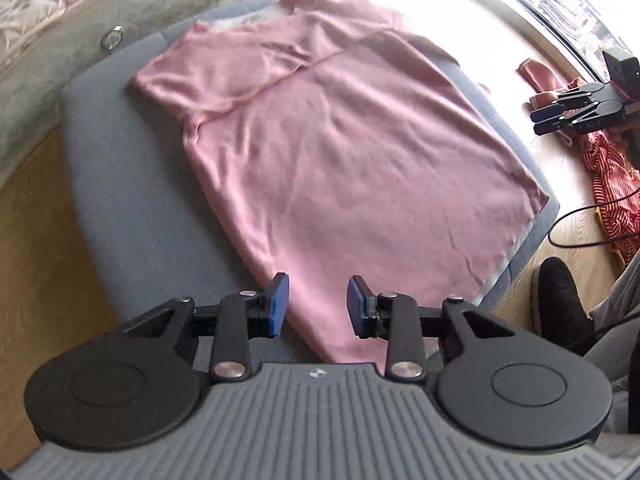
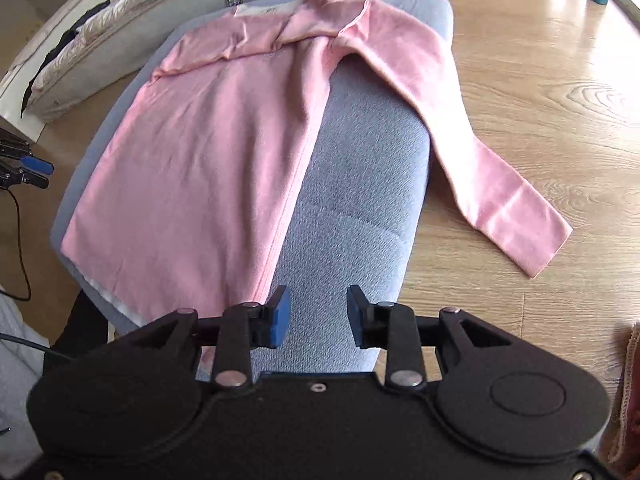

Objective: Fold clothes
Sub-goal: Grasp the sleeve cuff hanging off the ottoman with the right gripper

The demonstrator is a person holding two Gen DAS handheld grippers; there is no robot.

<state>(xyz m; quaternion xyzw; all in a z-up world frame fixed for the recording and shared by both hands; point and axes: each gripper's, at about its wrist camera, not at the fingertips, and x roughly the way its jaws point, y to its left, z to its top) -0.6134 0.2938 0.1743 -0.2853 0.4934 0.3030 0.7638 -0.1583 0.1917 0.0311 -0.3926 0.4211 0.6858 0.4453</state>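
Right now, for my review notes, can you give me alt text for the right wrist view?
A pink long-sleeved top lies flat on a grey-blue cushion, one sleeve folded across its chest and the other sleeve trailing off the cushion onto the wooden floor. The right hand-held gripper is above the cushion's near end, jaws open and empty.

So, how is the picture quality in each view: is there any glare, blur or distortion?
Left wrist view: strong glare whitens the top right beyond the pink garment, the cloth looks slightly smeared, and the grey cushion bulges from the fisheye. Right wrist view: sharper and evenly lit, with mild shine on the wooden floor and the far edges curved.
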